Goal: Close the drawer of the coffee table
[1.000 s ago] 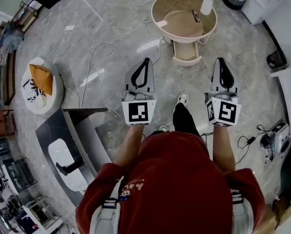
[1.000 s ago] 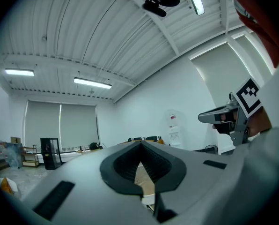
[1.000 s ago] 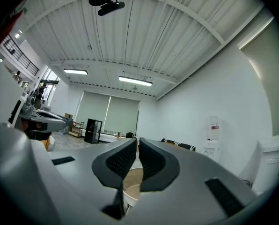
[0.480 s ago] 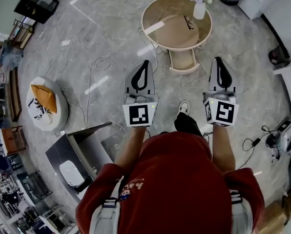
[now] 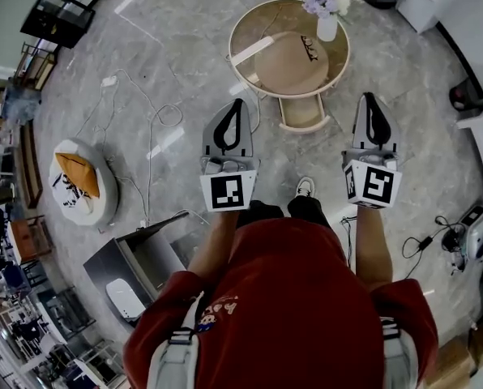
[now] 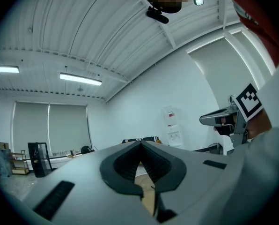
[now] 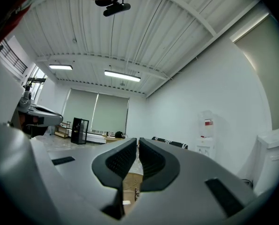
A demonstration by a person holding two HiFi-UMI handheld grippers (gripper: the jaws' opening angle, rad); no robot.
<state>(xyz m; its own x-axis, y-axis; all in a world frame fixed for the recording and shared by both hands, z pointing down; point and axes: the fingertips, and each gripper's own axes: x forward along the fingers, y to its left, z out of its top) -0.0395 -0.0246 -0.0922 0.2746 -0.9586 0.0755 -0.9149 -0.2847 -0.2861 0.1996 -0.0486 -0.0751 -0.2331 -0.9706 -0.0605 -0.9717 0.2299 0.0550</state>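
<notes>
Because my left claw (image 5: 239, 104) and right claw (image 5: 369, 99) are pressed together, an off-centre push could jam the drawer (image 5: 300, 114) askew.

place: office-like studio hall | cues: marble floor (image 5: 168, 63), round coffee table (image 5: 262, 29), water dispenser (image 7: 206, 130), ceiling strip lights (image 7: 122, 75), blinds (image 7: 96, 114)

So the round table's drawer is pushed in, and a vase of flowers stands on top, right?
Not quite: the drawer is pulled out from under the table, towards the person, as the head view shows. The vase of flowers does stand on top.
</notes>
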